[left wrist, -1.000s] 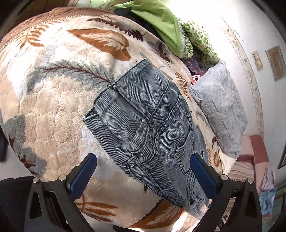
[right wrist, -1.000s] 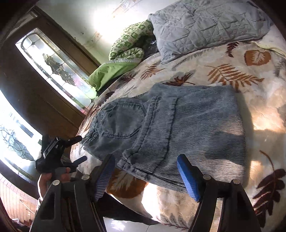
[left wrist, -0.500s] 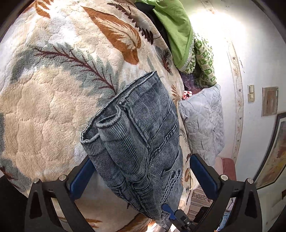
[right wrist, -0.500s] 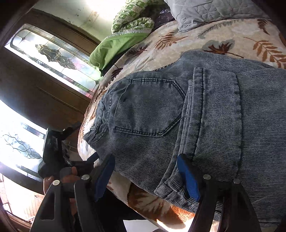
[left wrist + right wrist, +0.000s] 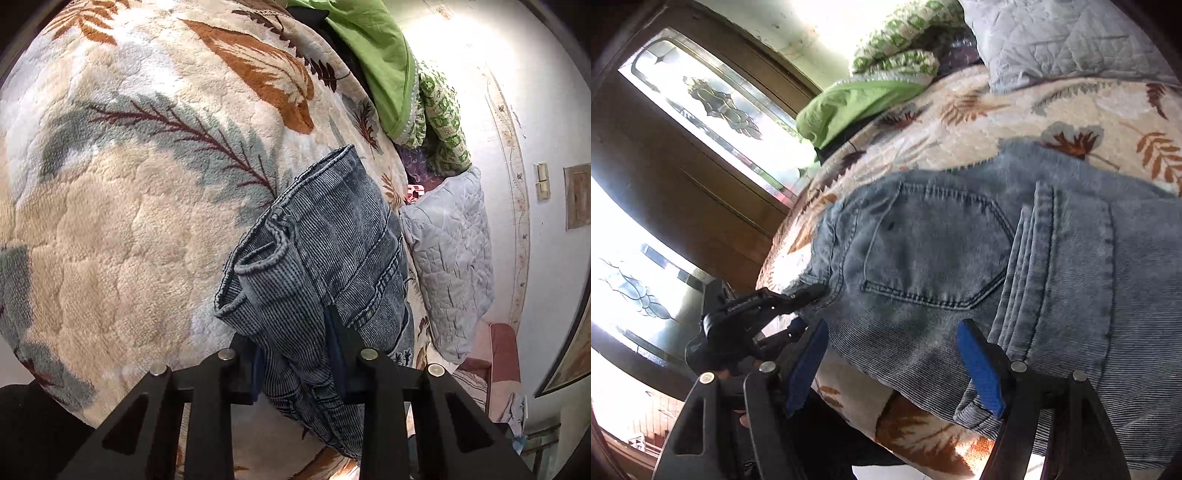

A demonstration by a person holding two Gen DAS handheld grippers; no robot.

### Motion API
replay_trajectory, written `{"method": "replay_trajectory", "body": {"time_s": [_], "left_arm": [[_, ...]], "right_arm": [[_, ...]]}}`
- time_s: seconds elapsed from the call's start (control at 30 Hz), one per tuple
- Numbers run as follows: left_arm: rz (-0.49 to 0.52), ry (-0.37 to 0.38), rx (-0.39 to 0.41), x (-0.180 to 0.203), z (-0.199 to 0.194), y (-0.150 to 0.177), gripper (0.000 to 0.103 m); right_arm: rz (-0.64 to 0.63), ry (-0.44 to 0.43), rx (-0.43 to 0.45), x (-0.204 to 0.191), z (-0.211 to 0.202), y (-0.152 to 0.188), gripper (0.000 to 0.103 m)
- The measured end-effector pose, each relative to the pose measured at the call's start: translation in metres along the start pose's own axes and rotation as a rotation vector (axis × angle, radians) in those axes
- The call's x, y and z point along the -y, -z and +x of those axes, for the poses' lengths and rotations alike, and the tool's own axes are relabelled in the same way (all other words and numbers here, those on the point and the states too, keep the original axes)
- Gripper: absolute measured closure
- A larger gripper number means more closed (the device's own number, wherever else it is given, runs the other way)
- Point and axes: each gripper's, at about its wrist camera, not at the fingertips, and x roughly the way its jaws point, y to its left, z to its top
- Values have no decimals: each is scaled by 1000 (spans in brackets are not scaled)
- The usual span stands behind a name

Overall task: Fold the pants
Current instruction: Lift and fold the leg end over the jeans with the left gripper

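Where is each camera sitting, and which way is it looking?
Left wrist: rides the left gripper, looking forward over its fingers, shut on the jeans, across the leaf blanket toward the grey pillow.
Right wrist: rides the right gripper, its blue fingers open at the jeans' near edge, facing the window door; the left gripper shows at left.
Both share the jeans, blanket, pillow and green cloth.
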Motion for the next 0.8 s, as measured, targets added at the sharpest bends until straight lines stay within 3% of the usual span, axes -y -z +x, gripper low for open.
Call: {"method": "replay_trajectory", "body": {"time_s": [0.07, 0.13, 0.23, 0.3, 0.37, 0.4, 0.53, 0.67, 0.8], "left_arm": [[0, -8, 2, 0, 0, 1, 76], [22, -33, 9, 4, 0, 2, 81], [75, -64, 32, 13, -4, 6, 87], [105, -88, 51, 21, -7, 9, 89], [132, -109, 61, 30, -8, 10, 90], [150, -121, 66, 34, -10, 11, 90], [230, -150, 95, 55, -20, 13, 90], [384, -186, 161, 92, -28, 28, 91], [515, -210, 211, 130, -31, 46, 91]], "right_arm": [[57, 25, -120, 13, 31, 1, 28], [55, 31, -96, 8, 26, -1, 28], [65, -56, -33, -1, 8, -7, 28], [52, -61, -29, -4, 10, -9, 28], [95, -54, -172, 8, 44, -4, 27], [79, -43, -178, 9, 50, -5, 28], [134, -150, -46, 11, 5, -13, 28], [147, -107, 87, 40, -51, 2, 28], [190, -33, 156, 85, -90, 24, 28]]}}
